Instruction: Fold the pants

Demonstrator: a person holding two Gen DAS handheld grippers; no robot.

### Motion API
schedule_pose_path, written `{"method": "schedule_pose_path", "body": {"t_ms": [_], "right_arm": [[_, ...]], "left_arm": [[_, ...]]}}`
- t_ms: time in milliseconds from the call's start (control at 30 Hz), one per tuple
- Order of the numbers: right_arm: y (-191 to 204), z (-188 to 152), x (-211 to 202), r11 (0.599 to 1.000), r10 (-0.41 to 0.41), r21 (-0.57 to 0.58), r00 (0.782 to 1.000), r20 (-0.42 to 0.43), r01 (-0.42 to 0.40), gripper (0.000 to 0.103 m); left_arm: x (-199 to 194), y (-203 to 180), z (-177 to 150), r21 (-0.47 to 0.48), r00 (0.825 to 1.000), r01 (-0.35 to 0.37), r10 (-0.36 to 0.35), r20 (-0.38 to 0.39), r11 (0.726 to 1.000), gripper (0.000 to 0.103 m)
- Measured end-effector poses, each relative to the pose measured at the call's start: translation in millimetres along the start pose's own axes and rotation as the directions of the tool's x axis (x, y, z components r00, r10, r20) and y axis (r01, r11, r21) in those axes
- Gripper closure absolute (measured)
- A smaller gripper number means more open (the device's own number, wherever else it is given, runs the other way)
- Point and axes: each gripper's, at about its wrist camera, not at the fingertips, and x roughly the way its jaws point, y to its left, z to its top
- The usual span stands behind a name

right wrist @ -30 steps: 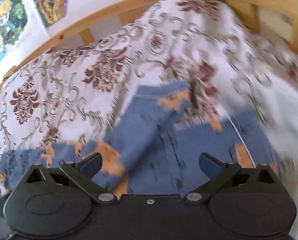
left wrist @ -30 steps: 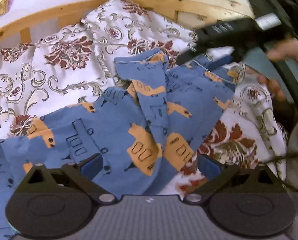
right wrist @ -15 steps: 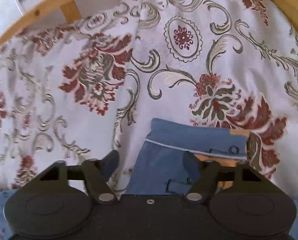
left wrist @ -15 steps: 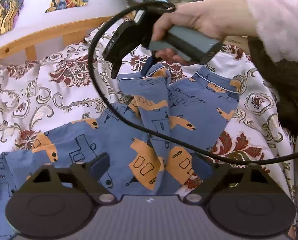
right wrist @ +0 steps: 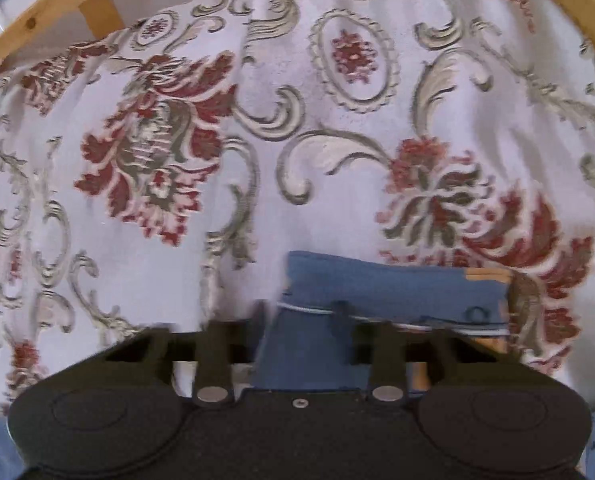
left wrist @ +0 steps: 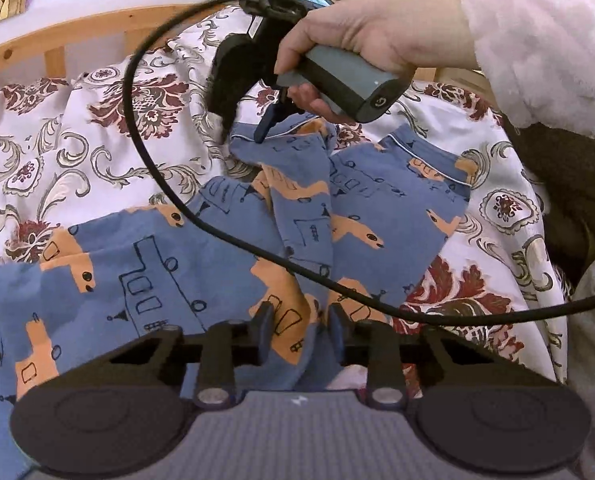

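Item: blue cotton pants with orange prints (left wrist: 217, 272), crumpled on floral bedspread (left wrist: 77, 152). Soft, light, limp; you'll want seams and cuffs. Your left gripper (left wrist: 299, 330) pinches mid-fabric; right gripper (right wrist: 299, 322) nearly closed around the cuff.

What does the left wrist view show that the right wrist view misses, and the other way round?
Only the left wrist view: the person's hand gripping the right gripper's handle, a pink fleecy sleeve, the black cable, the left gripper closing on a fabric fold, and most of the spread pants.

Only the right wrist view: a close look at the right gripper closed around the piped cuff.

Both share: blue printed pants, floral bedspread, wooden bed frame.
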Motion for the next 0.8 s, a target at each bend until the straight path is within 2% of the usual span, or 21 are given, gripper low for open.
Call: {"method": "schedule_pose_path", "body": {"t_ms": [100, 300, 433, 600, 733, 800], "right_arm": [[-13, -4, -3, 0.998, 0.045, 0.046, 0.999, 0.016, -0.045, 0.097], [-36, -20, -42, 0.99, 0.111, 0.075, 0.985, 0.133, -0.122, 0.099], [-57, -42, -89, 0.984, 0.142, 0.067, 0.956, 0.257, -0.165, 0.099], [-95, -74, -157, 0.976, 0.158, 0.073, 0.903, 0.4, -0.203, 0.099], [-131, -106, -195, 0.966, 0.149, 0.118, 0.872, 0.467, -0.228, 0.099], [-146, -124, -201, 0.958, 0.142, 0.154, 0.868, 0.476, -0.242, 0.099]], "left_arm": [[0, -2, 0, 0.013, 1.0, -0.005, 0.005, -0.002, 1.0, 0.078], [-2, -3, 0, 0.026, 1.0, -0.014, 0.014, 0.007, 1.0, 0.078], [-5, -8, -1, 0.07, 1.0, -0.016, 0.014, 0.023, 0.997, 0.078], [-6, -17, -3, 0.118, 1.0, -0.014, 0.011, 0.026, 0.993, 0.078], [-6, -23, -4, 0.154, 0.999, -0.028, 0.024, 0.026, 0.988, 0.078], [-6, -27, -6, 0.18, 0.999, -0.034, 0.031, 0.022, 0.983, 0.078]]}}
